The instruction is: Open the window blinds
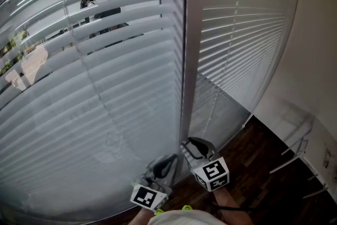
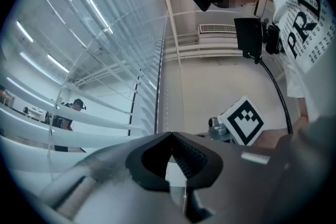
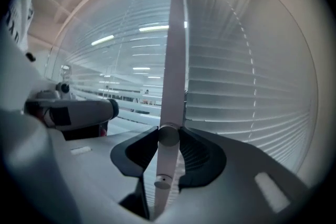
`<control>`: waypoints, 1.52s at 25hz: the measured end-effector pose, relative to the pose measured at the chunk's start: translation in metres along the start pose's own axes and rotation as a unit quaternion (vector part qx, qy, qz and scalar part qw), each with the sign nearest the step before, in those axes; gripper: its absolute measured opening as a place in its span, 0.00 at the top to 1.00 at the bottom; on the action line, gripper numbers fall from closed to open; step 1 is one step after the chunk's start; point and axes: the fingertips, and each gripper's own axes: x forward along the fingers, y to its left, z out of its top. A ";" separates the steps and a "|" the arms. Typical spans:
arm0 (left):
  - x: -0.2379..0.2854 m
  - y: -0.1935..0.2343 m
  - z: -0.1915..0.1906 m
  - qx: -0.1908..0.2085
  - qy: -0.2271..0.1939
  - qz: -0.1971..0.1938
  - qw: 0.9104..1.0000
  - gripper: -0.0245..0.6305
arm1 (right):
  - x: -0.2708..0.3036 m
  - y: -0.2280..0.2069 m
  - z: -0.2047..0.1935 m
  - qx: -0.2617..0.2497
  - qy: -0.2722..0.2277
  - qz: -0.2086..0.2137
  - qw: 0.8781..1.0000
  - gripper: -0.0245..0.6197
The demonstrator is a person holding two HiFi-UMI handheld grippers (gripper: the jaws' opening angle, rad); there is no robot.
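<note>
Head view: faces the window blinds (image 1: 105, 92), left slats tilted partly open, with left gripper (image 1: 167, 163) and right gripper (image 1: 196, 146) side by side below. Left gripper view: shows fingers (image 2: 152, 160) pressed together, empty. Right gripper view: shows fingers (image 3: 202, 155) clenched on the wand (image 3: 174, 60) before the blinds.

The blind slats (image 1: 105, 92) look like smooth, semi-gloss white plastic or painted metal and catch streaks of light. The window frame (image 1: 190, 60) between the two blinds is satin grey metal. The tilt wand (image 3: 167, 162) is smooth, pale plastic. The floor (image 1: 263, 166) is dark, faintly glossy wood, and the wall (image 1: 316, 34) is matt white. The left gripper (image 2: 171, 136) and right gripper (image 3: 169, 136) have matt grey plastic bodies with black ribbed pads (image 3: 198, 152). The marker cube (image 1: 211, 173) is matt, printed black on white.
</note>
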 end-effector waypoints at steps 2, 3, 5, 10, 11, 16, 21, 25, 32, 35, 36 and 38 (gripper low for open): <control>0.000 0.001 0.002 0.001 -0.002 0.001 1.000 0.98 | -0.003 0.004 0.002 -0.072 0.015 -0.005 0.997 0.76; 0.000 0.002 0.003 0.001 -0.002 0.002 1.000 0.98 | -0.005 0.006 0.004 -0.109 0.018 -0.006 0.994 0.76; 0.000 0.003 0.003 0.001 -0.002 0.005 1.000 0.98 | -0.009 0.012 0.010 -0.181 0.018 -0.001 0.983 0.76; 0.002 0.005 0.004 0.002 -0.006 0.005 1.000 0.98 | -0.011 0.019 0.008 -0.382 0.050 -0.011 0.923 0.72; 0.003 0.005 0.003 0.003 -0.006 0.004 1.000 0.98 | -0.009 0.018 0.003 -0.428 0.063 -0.017 0.901 0.70; 0.005 0.004 0.002 0.001 -0.005 0.002 1.000 0.98 | -0.002 0.014 -0.009 -0.527 0.090 -0.040 0.844 0.71; 0.003 0.007 -0.003 0.003 0.000 0.005 1.000 0.98 | 0.002 0.015 -0.007 -0.557 0.078 -0.051 0.825 0.76; 0.005 0.008 -0.001 0.002 -0.003 0.005 1.000 0.98 | 0.003 0.014 -0.007 -0.541 0.066 -0.050 0.837 0.76; 0.005 0.007 -0.004 0.004 -0.002 0.003 1.000 0.98 | 0.003 0.013 -0.006 -0.438 0.049 -0.040 0.897 0.76; 0.004 0.007 -0.004 0.007 0.004 0.002 1.000 0.98 | 0.002 0.013 -0.002 -0.397 0.045 -0.034 0.916 0.76; 0.004 0.006 -0.004 0.005 0.003 0.003 1.000 0.98 | 0.002 0.012 -0.002 -0.383 0.045 -0.033 0.922 0.76; 0.003 0.005 -0.005 0.007 0.007 0.002 1.000 0.98 | 0.001 0.012 -0.001 -0.351 0.043 -0.030 0.935 0.76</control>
